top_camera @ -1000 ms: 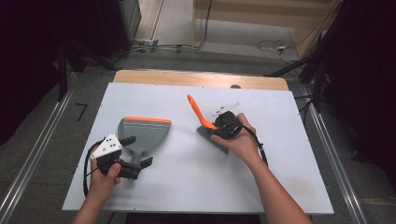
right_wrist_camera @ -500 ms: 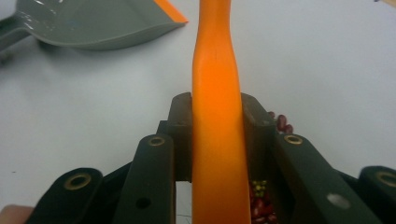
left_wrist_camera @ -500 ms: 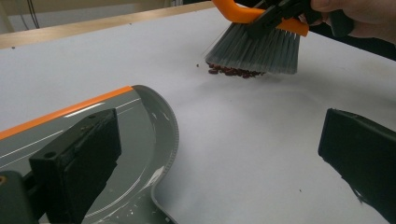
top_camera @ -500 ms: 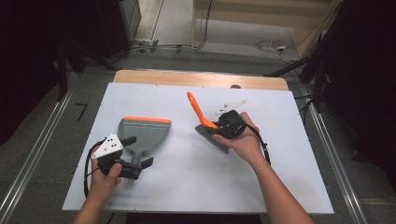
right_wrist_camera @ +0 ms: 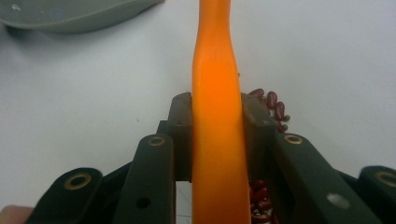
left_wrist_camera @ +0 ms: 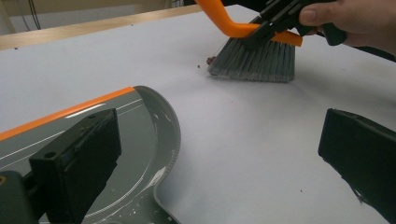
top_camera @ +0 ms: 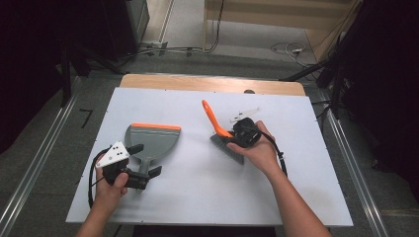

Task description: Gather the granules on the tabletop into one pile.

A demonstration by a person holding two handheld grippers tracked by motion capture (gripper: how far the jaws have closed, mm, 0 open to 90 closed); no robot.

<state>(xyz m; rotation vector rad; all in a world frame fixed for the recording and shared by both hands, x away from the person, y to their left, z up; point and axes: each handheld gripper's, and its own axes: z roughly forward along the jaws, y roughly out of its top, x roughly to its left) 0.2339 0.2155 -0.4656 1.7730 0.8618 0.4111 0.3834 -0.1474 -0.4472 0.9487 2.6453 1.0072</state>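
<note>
The step in hand looks like sweeping: the right gripper (top_camera: pixel 236 136) has its jaws clenched on the orange handle of the hand brush (top_camera: pixel 221 133), whose bristles rest on the counter (top_camera: pixel 296 173) over a small heap of red beans (right_wrist_camera: pixel 273 106). The grey dustpan (top_camera: pixel 150 140) lies well apart to the left. The left gripper (top_camera: pixel 146 159) sits at the pan's stem, jaws spread wide, gripping nothing. Next, I judge, the pan needs steadying while the brush draws the beans toward its orange lip.
</note>
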